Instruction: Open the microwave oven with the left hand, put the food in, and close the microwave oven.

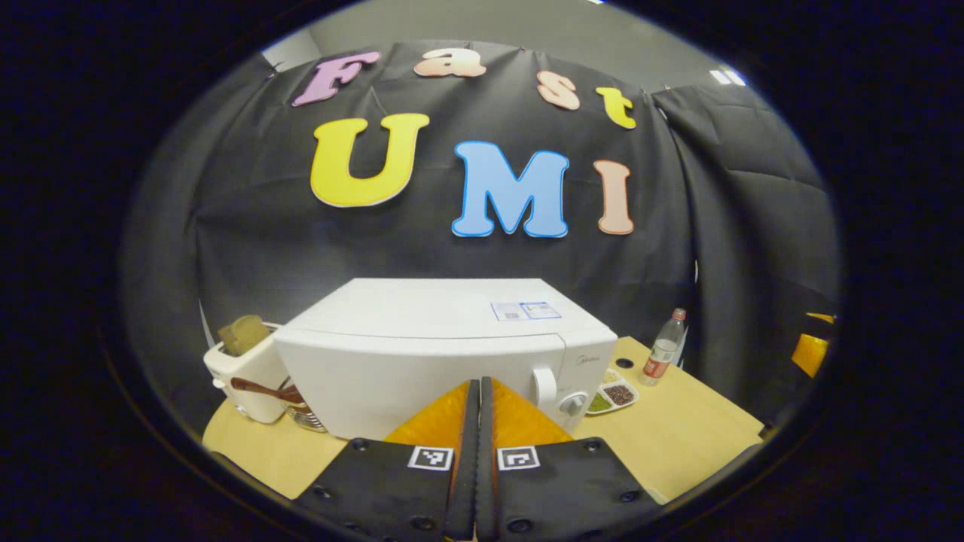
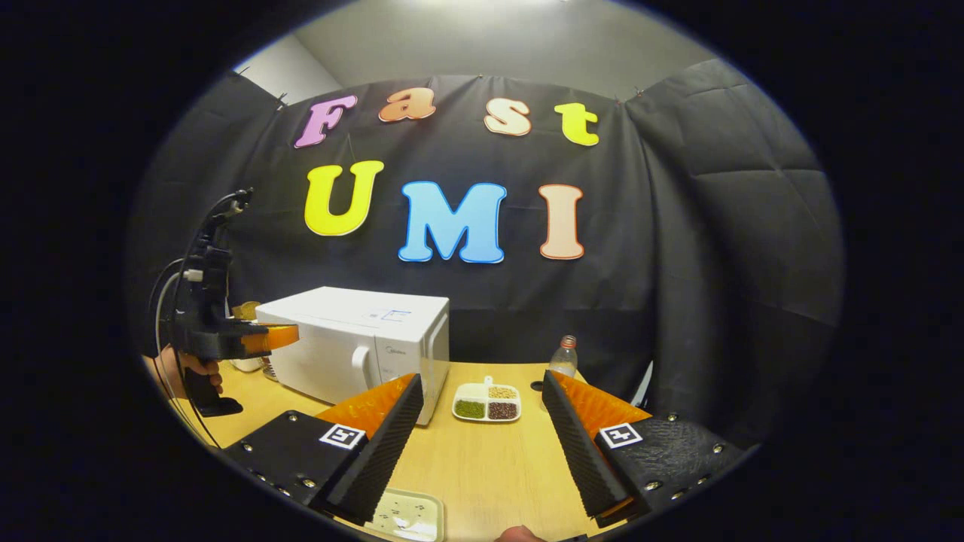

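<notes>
Closest to the camera in the left gripper view, the left gripper (image 1: pixel 477 421) has its two fingers pressed together with nothing between them, and it points at the front of the white microwave oven (image 1: pixel 422 354). Its door is shut, and the handle (image 1: pixel 544 388) and a round knob (image 1: pixel 572 403) sit at the right side of the front. The oven stands on the wooden table (image 1: pixel 678 429), toward the back edge. Just left of the oven, near the back left corner, stands a white toaster (image 1: pixel 248 376) with a slice of bread (image 1: pixel 242 333) in its slot, and a wooden spoon (image 1: pixel 263 389) lies in front of it. To the right of the oven is a divided dish (image 1: pixel 611 395) with beans and grains, and behind it, near the back edge, stands a plastic bottle (image 1: pixel 664 348). In the right gripper view, the right gripper (image 2: pixel 480 444) is wide open and holds nothing; the divided dish (image 2: pixel 486 403) shows between its fingers, farther off in the middle of the table (image 2: pixel 482 467). A pale container (image 2: pixel 407 516) lies at the near edge of the table, under the gripper. At the left, a hand (image 2: pixel 184 369) holds the left gripper (image 2: pixel 279 336) in front of the microwave oven (image 2: pixel 354 346).
</notes>
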